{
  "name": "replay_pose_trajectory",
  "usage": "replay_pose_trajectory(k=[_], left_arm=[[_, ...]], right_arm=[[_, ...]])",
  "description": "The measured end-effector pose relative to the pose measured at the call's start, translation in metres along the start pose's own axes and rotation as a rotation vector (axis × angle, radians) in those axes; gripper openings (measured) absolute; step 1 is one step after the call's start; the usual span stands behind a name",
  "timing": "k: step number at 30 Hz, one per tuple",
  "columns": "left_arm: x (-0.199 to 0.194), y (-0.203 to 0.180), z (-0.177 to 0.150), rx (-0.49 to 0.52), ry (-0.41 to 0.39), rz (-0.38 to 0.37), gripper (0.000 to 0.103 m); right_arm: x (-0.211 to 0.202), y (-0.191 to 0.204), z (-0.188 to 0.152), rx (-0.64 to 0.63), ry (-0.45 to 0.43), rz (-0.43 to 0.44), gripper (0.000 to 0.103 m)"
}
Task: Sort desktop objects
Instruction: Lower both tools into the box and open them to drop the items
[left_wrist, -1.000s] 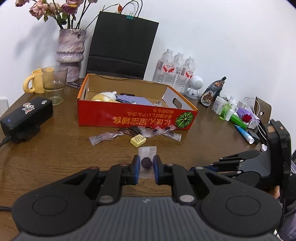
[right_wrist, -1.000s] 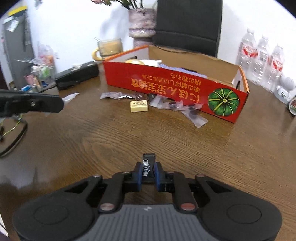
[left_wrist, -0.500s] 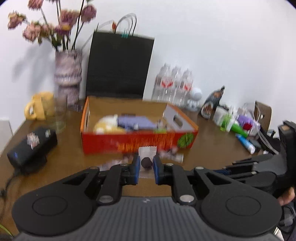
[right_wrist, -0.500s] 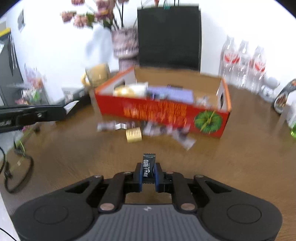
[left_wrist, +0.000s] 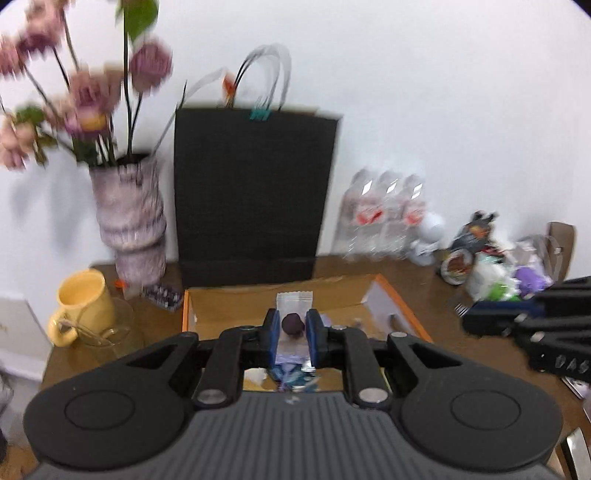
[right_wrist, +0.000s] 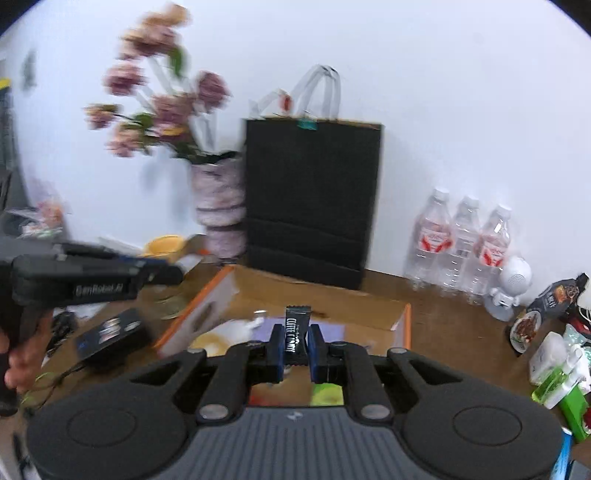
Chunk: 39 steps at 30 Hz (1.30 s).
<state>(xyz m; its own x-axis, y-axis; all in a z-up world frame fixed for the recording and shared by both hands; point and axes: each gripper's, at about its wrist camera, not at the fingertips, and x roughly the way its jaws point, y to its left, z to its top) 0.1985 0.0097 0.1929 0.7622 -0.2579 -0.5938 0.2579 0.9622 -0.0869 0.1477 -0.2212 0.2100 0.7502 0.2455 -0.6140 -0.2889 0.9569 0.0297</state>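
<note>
My left gripper (left_wrist: 292, 325) is shut on a clear-wrapped dark plum candy (left_wrist: 293, 322), held above the open orange cardboard box (left_wrist: 402, 302). My right gripper (right_wrist: 296, 339) is shut on a black coffee candy sachet (right_wrist: 296, 332), also over the cardboard box (right_wrist: 210, 291), whose inside holds a pale round thing and a purple item. Each gripper shows in the other's view: the right gripper body (left_wrist: 532, 325) at the right edge, the left gripper body (right_wrist: 85, 280) at the left with a hand on it.
Behind the box stand a black paper bag (left_wrist: 255, 192) and a vase of pink flowers (left_wrist: 129, 214). A yellow mug (left_wrist: 79, 306) and a glass sit left. Water bottles (right_wrist: 461, 243), a white figurine (right_wrist: 509, 291) and small packets crowd the right. A black device (right_wrist: 110, 332) lies left of the box.
Both grippers have risen from low over the table and moved forward over the box, each still holding its candy. The loose sweets in front of the box have dropped out of view.
</note>
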Motion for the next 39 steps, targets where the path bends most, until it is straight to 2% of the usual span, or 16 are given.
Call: replay_pose_trajectory(k=[4,8,12,14,16,17,18,20,22,24,26,28,30,34,37,39], left_arm=[[0.067,0.009,0.003,0.012,0.086,0.038,0.016],[0.125,0.013,-0.005,0.031,0.161,0.086,0.016],[0.164,0.022,-0.006,0.024,0.200,0.125,0.016],[0.173,0.028,-0.006,0.013,0.199,0.152,0.018],[0.179,0.032,-0.007,0.001,0.194,0.178,0.036],[0.180,0.033,-0.007,0.003,0.192,0.180,0.058],[0.180,0.034,-0.007,0.014,0.190,0.169,0.065],[0.174,0.032,-0.008,0.020,0.201,0.163,0.066],[0.165,0.029,-0.009,0.020,0.218,0.164,0.077],[0.157,0.025,-0.010,0.021,0.235,0.165,0.083],[0.149,0.022,-0.011,0.021,0.251,0.166,0.085],[0.140,0.019,-0.011,0.021,0.268,0.167,0.093],[0.132,0.015,-0.012,0.022,0.285,0.167,0.098],[0.114,0.008,-0.015,0.023,0.317,0.169,0.100],[0.086,-0.002,-0.027,0.013,0.300,0.176,0.103],[0.067,-0.009,-0.035,0.007,0.280,0.169,0.103]], right_arm=[[0.065,-0.020,0.018,0.041,0.086,-0.044,0.011],[0.136,-0.037,0.016,0.060,0.182,-0.083,0.011],[0.184,-0.050,0.009,0.089,0.225,-0.092,0.012],[0.193,-0.054,0.006,0.102,0.243,-0.097,0.012],[0.194,-0.057,0.005,0.114,0.262,-0.100,0.016],[0.195,-0.058,0.004,0.120,0.271,-0.102,0.026],[0.196,-0.060,0.003,0.125,0.280,-0.104,0.043],[0.197,-0.062,0.001,0.137,0.299,-0.107,0.057],[0.198,-0.065,0.000,0.149,0.318,-0.110,0.057],[0.200,-0.067,-0.002,0.161,0.337,-0.113,0.059],[0.200,-0.069,-0.003,0.169,0.356,-0.116,0.066],[0.189,-0.064,-0.005,0.158,0.376,-0.120,0.070],[0.177,-0.058,-0.007,0.147,0.379,-0.118,0.078],[0.151,-0.046,-0.017,0.130,0.385,-0.107,0.080],[0.128,-0.037,-0.026,0.135,0.377,-0.103,0.081],[0.107,-0.030,-0.036,0.132,0.342,-0.091,0.083]])
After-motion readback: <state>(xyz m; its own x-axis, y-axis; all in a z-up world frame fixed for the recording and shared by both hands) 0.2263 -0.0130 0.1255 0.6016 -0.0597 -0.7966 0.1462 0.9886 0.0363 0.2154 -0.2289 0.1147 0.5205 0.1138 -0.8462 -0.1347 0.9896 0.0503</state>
